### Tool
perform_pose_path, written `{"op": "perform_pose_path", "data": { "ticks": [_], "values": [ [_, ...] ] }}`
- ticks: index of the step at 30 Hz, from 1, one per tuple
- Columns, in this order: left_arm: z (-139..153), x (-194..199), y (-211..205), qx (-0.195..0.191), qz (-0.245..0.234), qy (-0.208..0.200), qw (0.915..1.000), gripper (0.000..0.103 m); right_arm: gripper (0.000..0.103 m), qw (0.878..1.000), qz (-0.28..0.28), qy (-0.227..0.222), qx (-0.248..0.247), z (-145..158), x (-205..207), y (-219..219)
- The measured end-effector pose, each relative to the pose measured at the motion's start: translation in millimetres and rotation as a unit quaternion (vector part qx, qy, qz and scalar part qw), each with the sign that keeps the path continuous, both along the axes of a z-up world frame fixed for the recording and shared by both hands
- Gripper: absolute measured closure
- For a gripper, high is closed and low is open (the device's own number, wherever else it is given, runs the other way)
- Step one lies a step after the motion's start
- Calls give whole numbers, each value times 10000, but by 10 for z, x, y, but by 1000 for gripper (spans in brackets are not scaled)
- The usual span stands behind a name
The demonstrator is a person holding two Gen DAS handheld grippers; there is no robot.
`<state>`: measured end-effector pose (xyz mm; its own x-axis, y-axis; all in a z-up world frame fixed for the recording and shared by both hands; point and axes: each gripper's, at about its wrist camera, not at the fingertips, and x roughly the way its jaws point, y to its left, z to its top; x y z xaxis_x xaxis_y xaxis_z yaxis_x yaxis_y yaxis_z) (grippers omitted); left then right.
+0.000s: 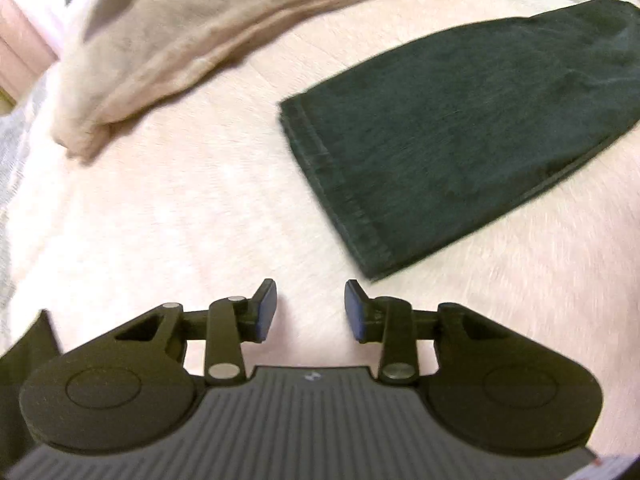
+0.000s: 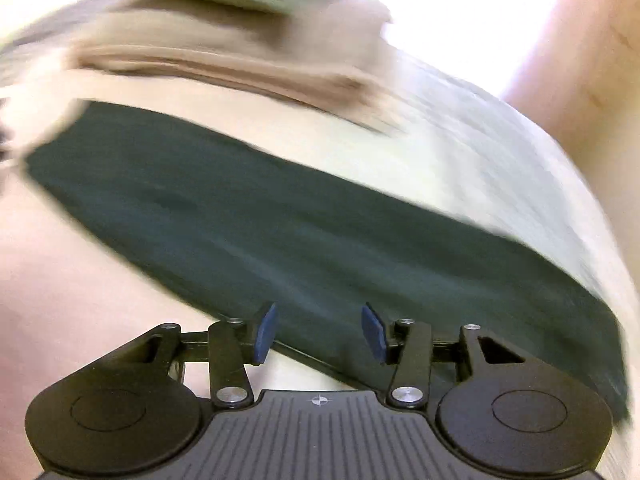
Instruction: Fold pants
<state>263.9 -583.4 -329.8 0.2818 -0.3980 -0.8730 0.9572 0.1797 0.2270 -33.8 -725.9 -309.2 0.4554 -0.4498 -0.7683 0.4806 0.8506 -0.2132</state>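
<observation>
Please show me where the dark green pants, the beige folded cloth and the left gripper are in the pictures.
dark green pants point(image 1: 460, 136): left wrist view, middle of the folded leg fabric.
beige folded cloth point(image 1: 168, 48): left wrist view, middle of its upper face.
left gripper point(image 1: 311, 310): left wrist view, gap midway between its open blue-padded fingertips.

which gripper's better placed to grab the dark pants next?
Probably right: the right gripper hangs open over the dark pants near an edge. The left gripper is open over bare bedcover, short of the hem.
</observation>
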Motion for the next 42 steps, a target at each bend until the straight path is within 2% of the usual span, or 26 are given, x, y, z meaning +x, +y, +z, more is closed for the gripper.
{"op": "perform_pose_path", "data": {
  "ticks": [4,9,12,17,20,23,25,27,29,33,35,36,39,42],
  "values": [
    [129,-58,189,-220,-488,-90,9985,71,58,9951,974,-71,173,-161,849,669],
    [97,-99,218,-361,-870,-34,9955,71,58,9790,2038,-1,34,-476,1742,1257],
    [31,-100,195,-440,-979,-9,9942,71,58,9637,2651,100,-318,-654,2146,1566],
    [7,-1,242,-583,-963,-14,9936,70,58,9340,3409,186,-1053,-914,2528,2020],
    [-22,119,285,-609,-909,55,9940,70,58,9214,3628,326,-1353,-1127,2672,2111],
    [-87,193,294,-589,-1046,10,9928,68,60,9152,3678,567,-1546,-1325,2809,2161],
    [-134,201,266,-514,-1333,-113,9897,67,61,9140,3638,623,-1687,-1406,2870,2173],
    [-160,206,234,-490,-1663,-211,9846,61,62,9134,3570,632,-1849,-1436,2902,2168],
    [-168,246,198,-497,-1807,-117,9822,58,64,9114,3529,666,-2009,-1468,2936,2180],
    [-162,320,168,-532,-1856,-24,9812,56,86,9168,3390,706,-1990,-1460,2997,2135],
    [-139,351,175,-583,-1861,-43,9808,53,91,9304,3165,430,-1801,-1290,2933,2086],
    [-123,363,174,-597,-1866,-63,9806,49,99,9380,3004,258,-1710,-1180,2900,2040],
    [-67,360,129,-627,-1896,-75,9798,44,102,9633,2384,-368,-1178,-798,2786,1815],
    [-14,286,-41,-604,-1919,-60,9795,44,103,9780,1756,-940,-625,-471,2672,1560]
  ]
}}
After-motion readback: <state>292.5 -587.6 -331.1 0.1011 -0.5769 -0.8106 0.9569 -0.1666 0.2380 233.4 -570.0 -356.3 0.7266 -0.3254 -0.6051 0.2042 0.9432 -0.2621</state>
